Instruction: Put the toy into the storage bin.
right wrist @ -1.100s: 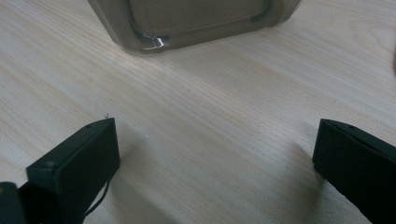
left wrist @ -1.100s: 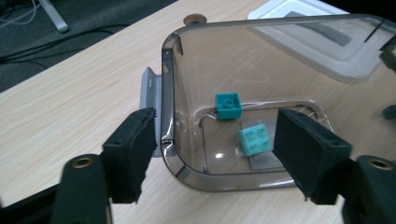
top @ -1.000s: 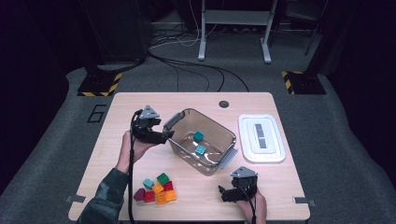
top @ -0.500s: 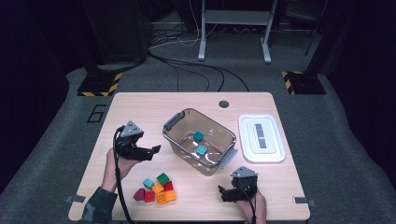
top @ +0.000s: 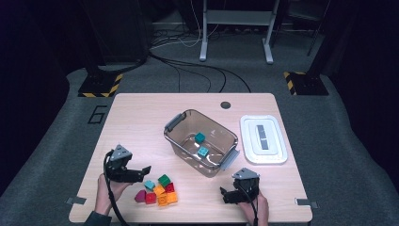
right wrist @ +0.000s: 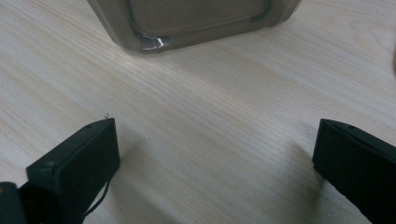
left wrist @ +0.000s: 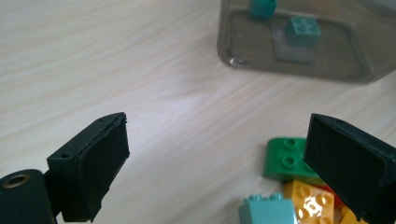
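Observation:
A clear plastic bin stands mid-table with two teal bricks inside. A small pile of bricks lies near the front left: a green one, a teal one, plus orange and red ones. My left gripper hovers just left of the pile, open; its jaws have just been opening and nothing is between them. In the left gripper view its right jaw stands beside the green brick and the teal brick. My right gripper rests open on the table in front of the bin.
A white lid lies flat to the right of the bin. A small dark round spot marks the table's far edge. Bare wood stretches along the left and far side of the table.
My left gripper has come away from the bin's left handle, moving toward the front and down to the brick pile. The right gripper has stayed put.

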The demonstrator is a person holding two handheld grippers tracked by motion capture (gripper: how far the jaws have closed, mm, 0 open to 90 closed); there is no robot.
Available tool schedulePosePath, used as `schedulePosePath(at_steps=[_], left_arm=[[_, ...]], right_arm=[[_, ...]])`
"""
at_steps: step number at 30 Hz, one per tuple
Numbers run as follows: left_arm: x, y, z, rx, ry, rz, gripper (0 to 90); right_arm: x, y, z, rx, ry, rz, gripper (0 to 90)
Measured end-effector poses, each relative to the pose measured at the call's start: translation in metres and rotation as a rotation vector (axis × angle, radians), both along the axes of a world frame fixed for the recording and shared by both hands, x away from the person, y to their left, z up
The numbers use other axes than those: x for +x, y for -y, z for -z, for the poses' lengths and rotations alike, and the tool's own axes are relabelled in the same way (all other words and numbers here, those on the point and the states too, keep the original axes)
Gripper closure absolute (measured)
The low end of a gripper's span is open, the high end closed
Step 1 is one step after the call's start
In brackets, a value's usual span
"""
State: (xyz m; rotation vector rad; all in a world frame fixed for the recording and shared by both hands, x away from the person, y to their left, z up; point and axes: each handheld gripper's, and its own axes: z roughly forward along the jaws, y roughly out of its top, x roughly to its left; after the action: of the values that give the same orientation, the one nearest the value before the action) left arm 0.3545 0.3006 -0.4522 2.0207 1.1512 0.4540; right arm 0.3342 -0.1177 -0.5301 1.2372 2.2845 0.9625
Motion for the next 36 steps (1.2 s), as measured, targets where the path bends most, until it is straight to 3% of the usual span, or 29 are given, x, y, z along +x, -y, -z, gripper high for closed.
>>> schedulePosePath(at_steps=[7, 15, 20, 25, 36], left_arm=[[-0.011, -0.001, 0.021, -0.008, -0.054, -0.006, 4.7], [-0.015, 0.006, 0.041, 0.018, -0.110, 0.016, 0.7], [-0.016, 0.008, 0.047, 0.032, -0.123, 0.016, 0.1], [-0.017, 0.009, 0.046, 0.022, -0.128, 0.043, 22.9], [-0.012, 0.013, 0.048, 0.043, -0.157, 0.062, 40.8]], right_arm=[[0.000, 0.000, 0.000, -0.001, 0.000, -0.001, 0.0], [0.000, 0.000, 0.000, 0.000, 0.000, 0.000, 0.0], [0.000, 0.000, 0.000, 0.000, 0.000, 0.000, 0.0], [0.000, 0.000, 0.000, 0.000, 0.000, 0.001, 0.0], [0.000, 0.000, 0.000, -0.001, 0.000, 0.001, 0.0]])
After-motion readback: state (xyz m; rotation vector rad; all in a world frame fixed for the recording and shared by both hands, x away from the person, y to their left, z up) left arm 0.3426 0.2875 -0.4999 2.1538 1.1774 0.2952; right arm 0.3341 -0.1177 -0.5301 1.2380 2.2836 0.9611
